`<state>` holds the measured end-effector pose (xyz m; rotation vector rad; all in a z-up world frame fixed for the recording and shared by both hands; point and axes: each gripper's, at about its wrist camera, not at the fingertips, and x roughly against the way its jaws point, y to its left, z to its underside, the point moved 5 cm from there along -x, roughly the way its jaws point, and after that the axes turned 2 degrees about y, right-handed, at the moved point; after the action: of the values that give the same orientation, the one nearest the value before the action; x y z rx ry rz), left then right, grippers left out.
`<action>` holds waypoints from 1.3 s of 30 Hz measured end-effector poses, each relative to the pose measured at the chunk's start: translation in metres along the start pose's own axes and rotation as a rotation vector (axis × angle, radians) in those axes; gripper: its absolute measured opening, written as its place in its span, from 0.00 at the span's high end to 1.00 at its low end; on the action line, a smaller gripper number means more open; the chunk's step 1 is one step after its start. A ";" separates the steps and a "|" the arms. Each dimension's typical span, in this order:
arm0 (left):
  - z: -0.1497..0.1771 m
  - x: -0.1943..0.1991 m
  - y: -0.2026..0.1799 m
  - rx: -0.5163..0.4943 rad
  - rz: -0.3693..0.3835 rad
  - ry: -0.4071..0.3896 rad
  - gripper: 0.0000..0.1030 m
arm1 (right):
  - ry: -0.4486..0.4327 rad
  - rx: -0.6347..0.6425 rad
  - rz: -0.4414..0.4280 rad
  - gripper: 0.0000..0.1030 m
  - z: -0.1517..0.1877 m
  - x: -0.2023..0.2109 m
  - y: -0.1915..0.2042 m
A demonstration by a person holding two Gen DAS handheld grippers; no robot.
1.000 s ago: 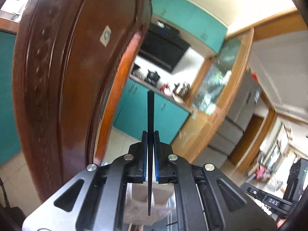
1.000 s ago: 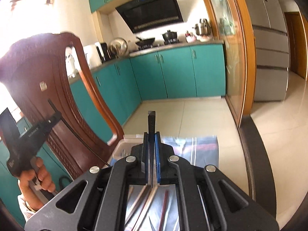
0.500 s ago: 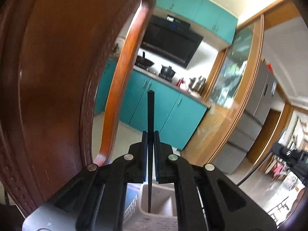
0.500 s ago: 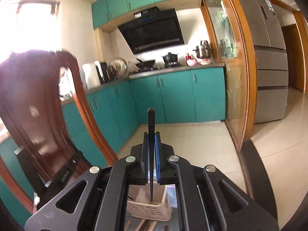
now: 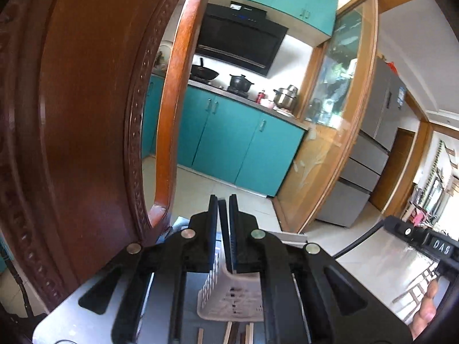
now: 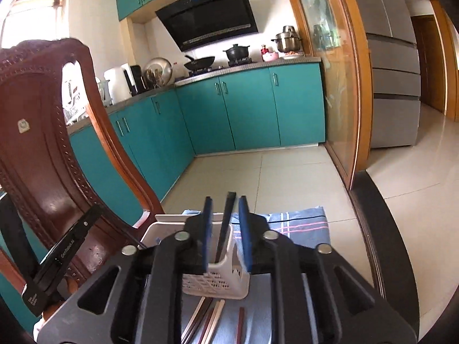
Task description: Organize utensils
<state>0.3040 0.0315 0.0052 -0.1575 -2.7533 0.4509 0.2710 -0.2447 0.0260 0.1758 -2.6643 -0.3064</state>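
Teal kitchen cabinets (image 6: 249, 109) fill the background. Both grippers have just been opening. Between the parted pads of the right gripper (image 6: 225, 230), a black chopstick (image 6: 226, 223) leans loose over the white basket (image 6: 215, 282) directly below. It may tip past the rim. The left gripper (image 5: 223, 232) stands slightly apart around another dark stick.

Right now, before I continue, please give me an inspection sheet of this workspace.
Surface: grey table, blue checked cloth at the far end.
Job's things: white basket; left black chopstick and right black chopstick, each standing in the basket; loose chopsticks lying before it.
Clutter: nothing seen.
Grippers: left gripper jaws slightly apart; right gripper jaws have just been opening, chopstick loose between.
Cables: black cable by the right gripper.
Surroundings: wooden chair, teal cabinets, tiled floor.
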 end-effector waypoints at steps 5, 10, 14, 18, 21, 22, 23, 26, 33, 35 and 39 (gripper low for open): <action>0.039 0.019 0.006 -0.023 0.008 0.045 0.79 | -0.055 -0.007 0.059 0.67 0.035 0.041 -0.021; 0.097 -0.003 0.010 -0.061 -0.073 0.280 0.79 | 0.186 -0.007 0.104 0.67 0.112 0.007 -0.037; 0.130 -0.031 0.021 -0.079 -0.156 0.471 0.79 | 0.414 0.006 0.090 0.67 0.167 -0.035 -0.029; 0.137 -0.040 0.029 -0.097 -0.204 0.512 0.79 | 0.537 0.054 0.106 0.67 0.193 -0.067 -0.014; 0.140 -0.045 0.031 -0.109 -0.218 0.533 0.72 | 0.595 0.085 0.124 0.68 0.207 -0.085 -0.002; 0.141 -0.046 0.031 -0.111 -0.219 0.536 0.70 | 0.609 0.093 0.131 0.67 0.210 -0.088 -0.001; 0.141 -0.047 0.032 -0.112 -0.221 0.539 0.66 | 0.622 0.108 0.148 0.67 0.214 -0.093 0.002; 0.140 -0.051 0.031 -0.117 -0.222 0.545 0.63 | 0.613 0.144 0.174 0.67 0.215 -0.093 0.005; 0.154 -0.051 0.029 -0.143 -0.219 0.565 0.55 | 0.623 0.043 0.186 0.94 0.217 -0.087 -0.012; 0.156 -0.052 0.029 -0.148 -0.217 0.572 0.54 | 0.621 0.014 0.196 0.94 0.217 -0.081 -0.018; 0.158 -0.052 0.029 -0.153 -0.219 0.581 0.50 | 0.625 -0.053 0.181 0.94 0.219 -0.073 -0.027</action>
<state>0.2982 0.0047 -0.1609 -0.0159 -2.1963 0.1077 0.2394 -0.2177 -0.2027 0.0061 -2.0330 -0.2174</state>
